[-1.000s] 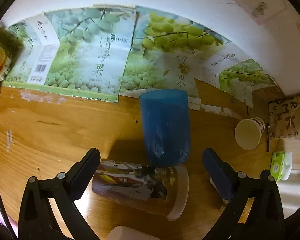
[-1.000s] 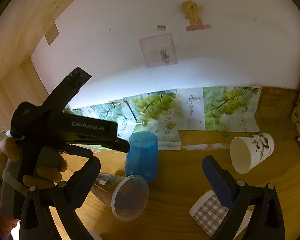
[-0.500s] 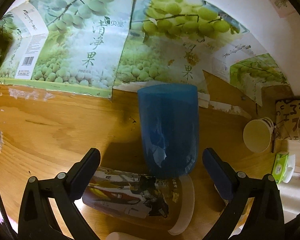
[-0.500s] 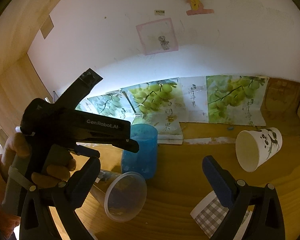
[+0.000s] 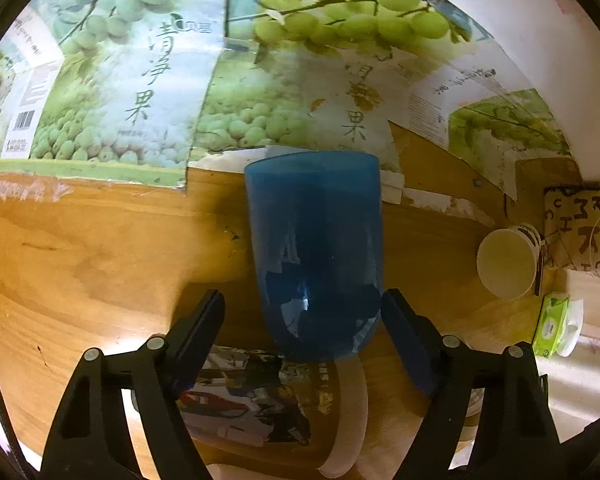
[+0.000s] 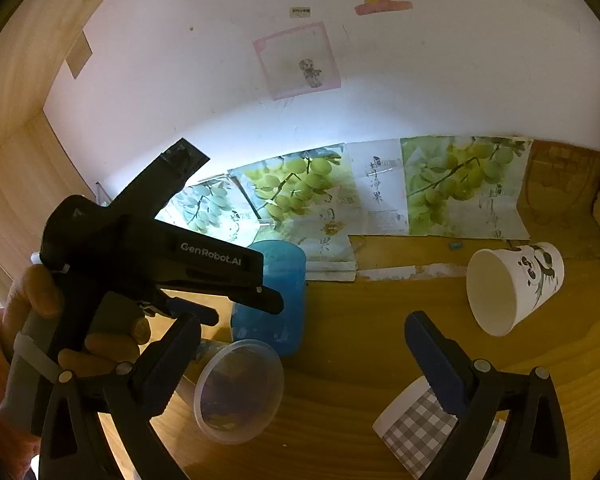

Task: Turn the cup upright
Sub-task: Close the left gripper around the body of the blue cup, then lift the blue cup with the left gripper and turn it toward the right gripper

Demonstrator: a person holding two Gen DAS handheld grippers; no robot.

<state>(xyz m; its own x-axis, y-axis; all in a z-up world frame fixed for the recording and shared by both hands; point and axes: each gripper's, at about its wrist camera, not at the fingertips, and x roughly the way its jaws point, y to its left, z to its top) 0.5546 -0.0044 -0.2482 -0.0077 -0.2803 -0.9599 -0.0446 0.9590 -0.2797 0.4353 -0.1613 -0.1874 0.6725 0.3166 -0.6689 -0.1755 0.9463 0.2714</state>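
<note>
Left wrist view: your left gripper had its jaws spread around the blue cup; your right gripper hung spread, empty.

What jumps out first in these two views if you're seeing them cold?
The blue cup dominates the left wrist view, standing mouth-down on the wooden table, with the open left gripper closing in around its lower part. Just in front of it, a clear printed cup lies on its side. Off to the right, a panda paper cup also lies tipped over, and grape-print cardboard lines the wall.
</note>
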